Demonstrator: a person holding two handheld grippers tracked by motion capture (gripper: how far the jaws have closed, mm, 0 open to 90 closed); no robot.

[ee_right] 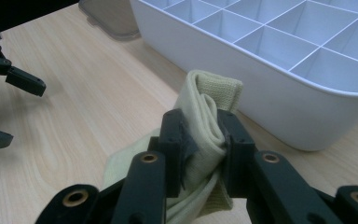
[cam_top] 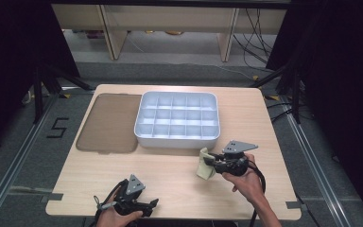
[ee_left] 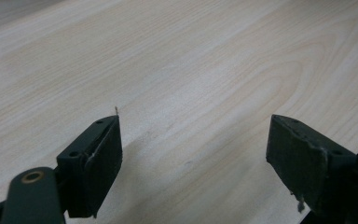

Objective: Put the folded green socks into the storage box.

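My right gripper (ee_right: 200, 140) fingers pinch the folded yellow cloth (ee_right: 205, 112); I keep it tight toward the white divided tray (cam_top: 177, 137) at 11 o'clock, left gripper (ee_left: 193, 154) fingers spread.

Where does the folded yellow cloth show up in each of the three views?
High view: the yellow cloth sits right of centre, clamped in the right gripper, just in front of the white divided tray.
Left gripper view: the cloth is not in it.
Right gripper view: the cloth is centre frame, pinched between the right gripper's jaws.
Shared landmark: the white divided tray.
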